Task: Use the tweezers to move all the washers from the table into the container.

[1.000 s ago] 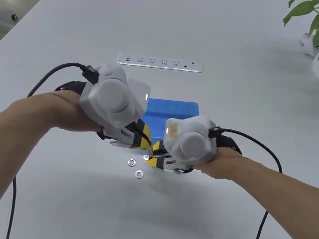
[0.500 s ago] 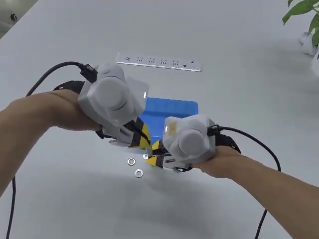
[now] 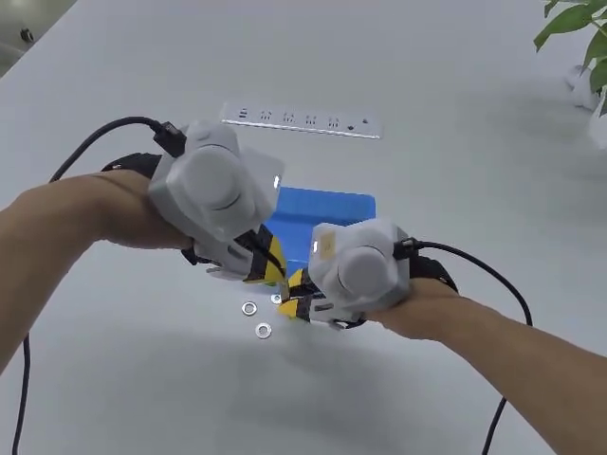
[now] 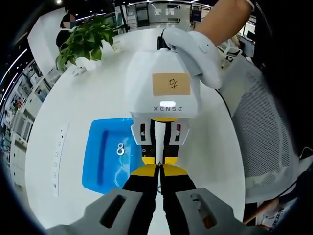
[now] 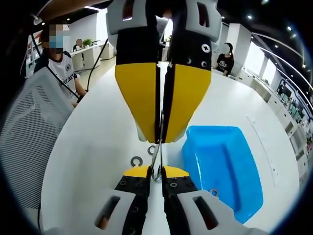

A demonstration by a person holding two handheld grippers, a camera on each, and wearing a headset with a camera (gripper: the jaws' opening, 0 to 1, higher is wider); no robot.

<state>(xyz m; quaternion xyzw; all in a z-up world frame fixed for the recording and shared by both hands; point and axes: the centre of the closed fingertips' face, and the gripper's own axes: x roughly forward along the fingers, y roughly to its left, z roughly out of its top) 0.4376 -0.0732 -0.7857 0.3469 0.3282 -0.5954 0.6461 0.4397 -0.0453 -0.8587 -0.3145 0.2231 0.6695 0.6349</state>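
My left gripper (image 3: 273,268) and right gripper (image 3: 295,305) meet tip to tip just in front of the blue container (image 3: 327,210). In the left gripper view, my left gripper (image 4: 157,169) is shut on the thin metal tweezers (image 4: 158,180), facing the right gripper (image 4: 158,157). In the right gripper view, my right gripper (image 5: 156,172) is shut on the tweezers (image 5: 157,156), with the left gripper (image 5: 161,138) closed above them. Two washers (image 3: 248,308) (image 3: 264,330) lie on the table left of the tips, and two washers (image 5: 136,160) (image 5: 151,149) lie beside the jaws. A washer (image 4: 120,149) lies inside the container (image 4: 105,156).
A white power strip (image 3: 302,120) lies beyond the container. A potted plant (image 3: 574,24) stands at the far right edge. Black cables trail from both grippers across the white table (image 3: 455,142). A mesh chair (image 5: 34,127) and seated people are off the table's side.
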